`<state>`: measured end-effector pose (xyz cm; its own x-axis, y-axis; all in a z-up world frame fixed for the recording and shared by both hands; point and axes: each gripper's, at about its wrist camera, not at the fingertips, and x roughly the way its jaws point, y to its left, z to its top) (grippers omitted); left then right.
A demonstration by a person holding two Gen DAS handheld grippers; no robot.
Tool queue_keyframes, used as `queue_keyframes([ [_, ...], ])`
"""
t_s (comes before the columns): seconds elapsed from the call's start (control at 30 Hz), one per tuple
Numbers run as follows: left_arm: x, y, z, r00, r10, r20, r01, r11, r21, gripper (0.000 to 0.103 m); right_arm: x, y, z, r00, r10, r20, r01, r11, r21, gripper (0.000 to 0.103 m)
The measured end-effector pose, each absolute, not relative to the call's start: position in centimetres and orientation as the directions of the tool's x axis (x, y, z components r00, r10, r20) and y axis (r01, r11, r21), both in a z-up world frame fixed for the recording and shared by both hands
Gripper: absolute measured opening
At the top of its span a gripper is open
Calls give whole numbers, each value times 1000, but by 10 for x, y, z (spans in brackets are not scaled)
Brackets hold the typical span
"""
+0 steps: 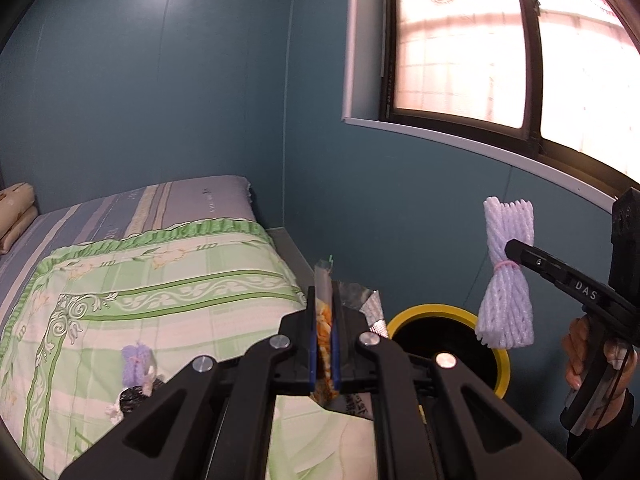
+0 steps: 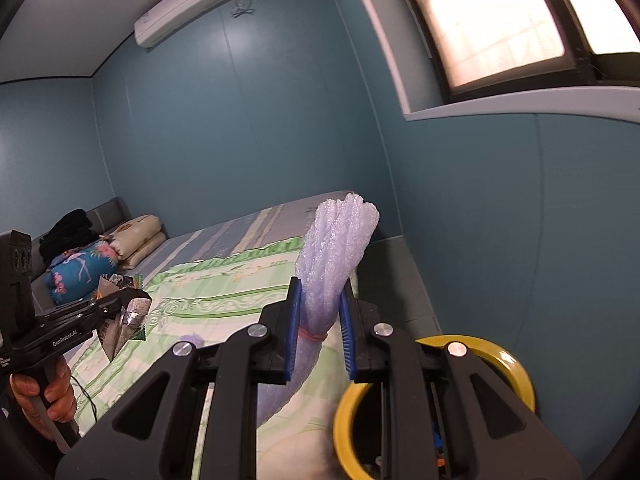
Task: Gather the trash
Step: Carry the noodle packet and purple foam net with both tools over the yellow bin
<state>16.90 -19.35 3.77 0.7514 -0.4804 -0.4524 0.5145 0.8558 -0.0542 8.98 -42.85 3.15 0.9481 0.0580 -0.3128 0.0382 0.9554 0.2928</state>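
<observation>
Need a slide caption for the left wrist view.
Left gripper clamps snack wrapper; right gripper holds foam netting above yellow-rimmed bin.

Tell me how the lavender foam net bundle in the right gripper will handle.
The lavender foam net bundle looks light and squashy; the right gripper pinches its banded waist. Its ends flare, so it probably springs back, and likely won't roll.

A: What sort of place is this?

B: A home bedroom. A bed (image 2: 224,280) with a green floral cover fills the corner, folded quilts (image 2: 136,240) at its head, an air conditioner (image 2: 180,8) above, a window (image 1: 500,48) alongside.
</observation>
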Motion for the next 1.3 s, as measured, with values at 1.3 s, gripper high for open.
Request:
queue_keyframes([
  [1.3, 200, -372, -66, 537, -563, -628, 689, 723, -59, 5, 77, -512, -55, 864, -205, -459, 341, 910, 235, 17],
])
